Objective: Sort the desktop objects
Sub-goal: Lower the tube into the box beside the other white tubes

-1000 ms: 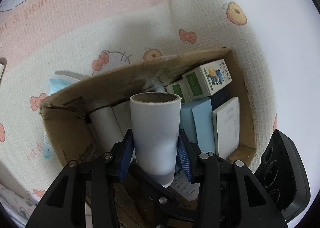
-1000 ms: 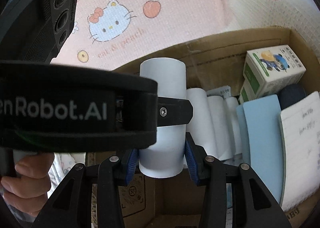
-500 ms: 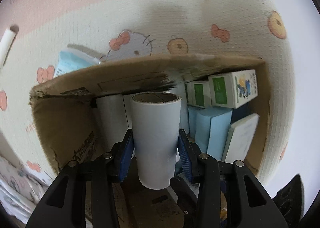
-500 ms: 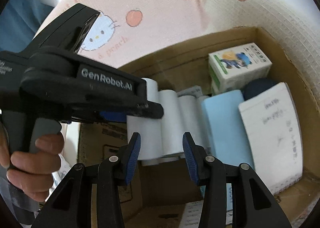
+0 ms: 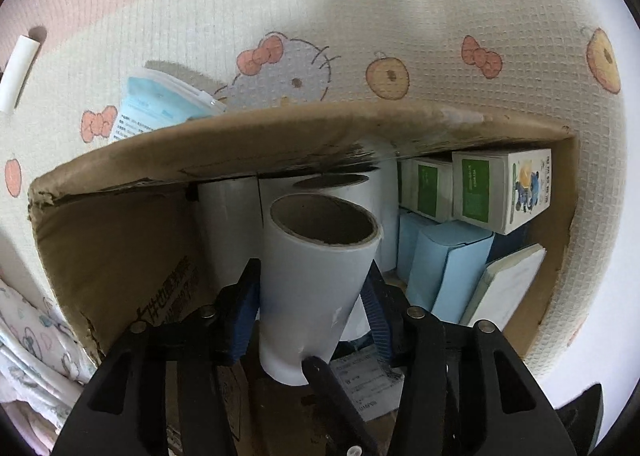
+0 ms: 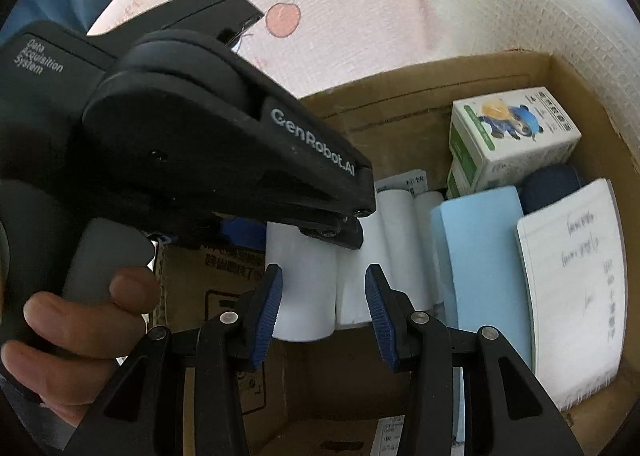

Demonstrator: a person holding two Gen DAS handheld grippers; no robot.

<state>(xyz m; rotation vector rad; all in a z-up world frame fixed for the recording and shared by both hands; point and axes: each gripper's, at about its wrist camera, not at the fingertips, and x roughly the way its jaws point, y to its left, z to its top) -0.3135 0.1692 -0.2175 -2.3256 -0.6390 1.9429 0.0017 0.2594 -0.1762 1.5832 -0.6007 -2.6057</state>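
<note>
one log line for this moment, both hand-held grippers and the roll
left hand-held gripper: shut on white roll | roll: inside cardboard box | right hand-held gripper: open, holds nothing

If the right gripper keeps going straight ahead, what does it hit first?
Most likely the white roll held by the left gripper, straight ahead of the open right gripper; depth unclear.

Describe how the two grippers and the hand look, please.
Both grippers are black plastic with ribbed blue pads and silver screws at the finger joints: the right gripper and the left gripper. The left gripper's body carries white "GenRobot.AI" and "Data Acquisition System" lettering and a grey handle. The bare hand shows no sleeve.
</note>
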